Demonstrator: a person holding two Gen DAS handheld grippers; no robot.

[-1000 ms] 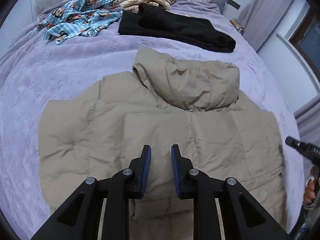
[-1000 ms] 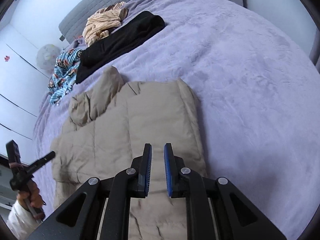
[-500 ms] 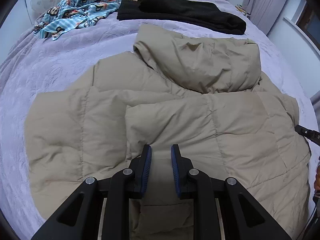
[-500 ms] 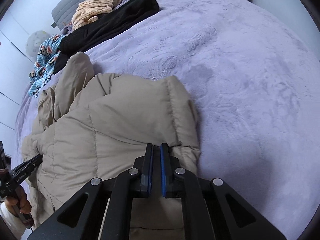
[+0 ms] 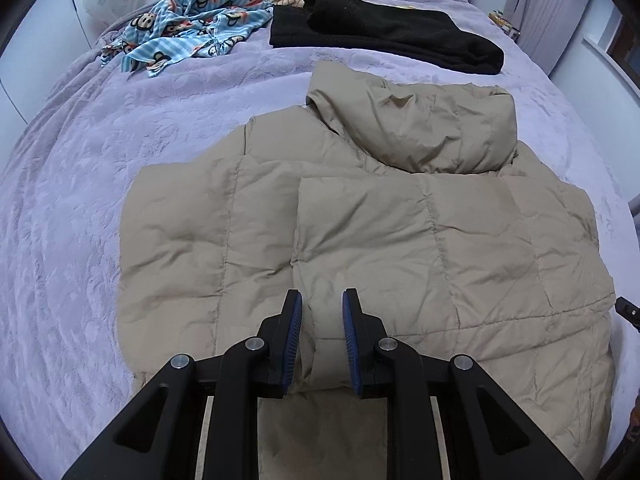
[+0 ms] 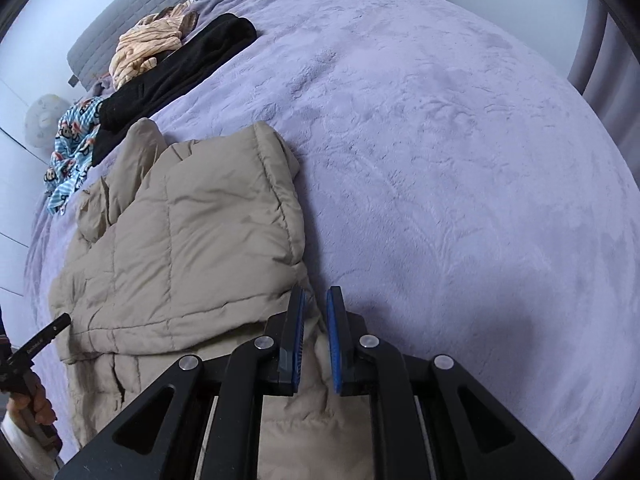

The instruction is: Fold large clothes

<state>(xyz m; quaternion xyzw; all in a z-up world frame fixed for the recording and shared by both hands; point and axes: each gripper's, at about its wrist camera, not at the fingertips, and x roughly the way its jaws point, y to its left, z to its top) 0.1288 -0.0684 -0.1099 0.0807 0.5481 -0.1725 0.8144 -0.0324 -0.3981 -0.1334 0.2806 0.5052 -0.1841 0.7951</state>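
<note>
Lilac plush bedspread [image 5: 72, 208] covers the wide bed, grey headboard [image 6: 104, 36] behind. Spread flat on it lies the beige puffer jacket [image 5: 360, 232], sleeve folded across. Left gripper [image 5: 322, 308] hovers above it, jaws slightly apart, empty. Right gripper [image 6: 315, 304], jaws just reopened, straddles the jacket's edge unpinched.

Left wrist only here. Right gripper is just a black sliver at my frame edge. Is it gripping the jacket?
Observer: No. The right wrist view shows the right gripper over the beige jacket's side edge. Its jaws have just been opening and stand narrowly apart. Fabric shows behind the gap, and none of it is pinched.
Operator: Does my gripper show there?
Observer: Yes. The left gripper's tip is at the lower left, off the jacket's other side, with a hand round its handle.
</note>
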